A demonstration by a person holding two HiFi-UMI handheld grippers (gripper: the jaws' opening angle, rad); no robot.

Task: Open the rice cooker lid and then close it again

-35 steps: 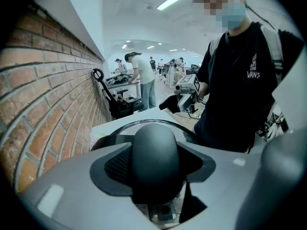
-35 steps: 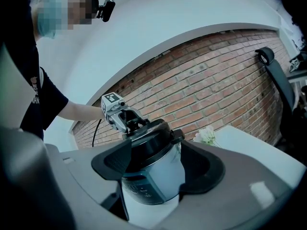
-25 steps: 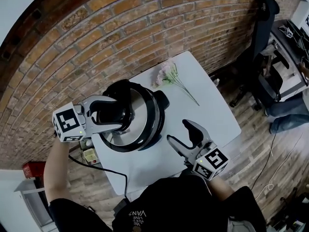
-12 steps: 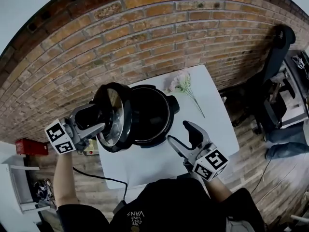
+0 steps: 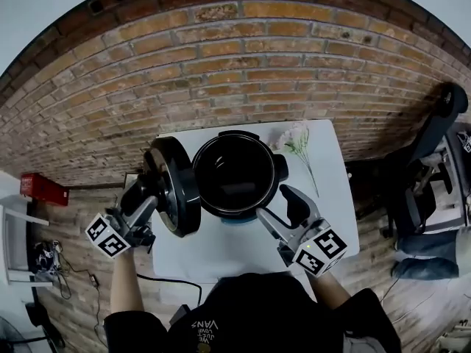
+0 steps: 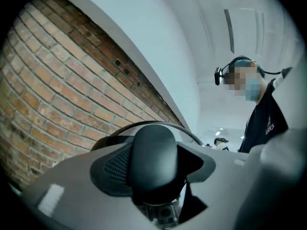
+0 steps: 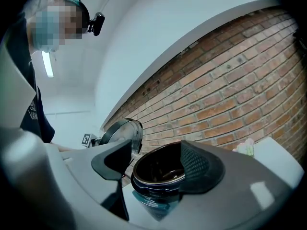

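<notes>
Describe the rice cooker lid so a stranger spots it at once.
Find the white table by the brick wall; the open black rice cooker stands on it. Left of it, the lid is the round black disc held on edge, its knob clamped in the left gripper.

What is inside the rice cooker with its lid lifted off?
Inside the rice cooker only its dark, glossy inner wall and bottom show; no rice or water is visible. In the right gripper view the rim covers the bottom. The lid is held clear.
</notes>
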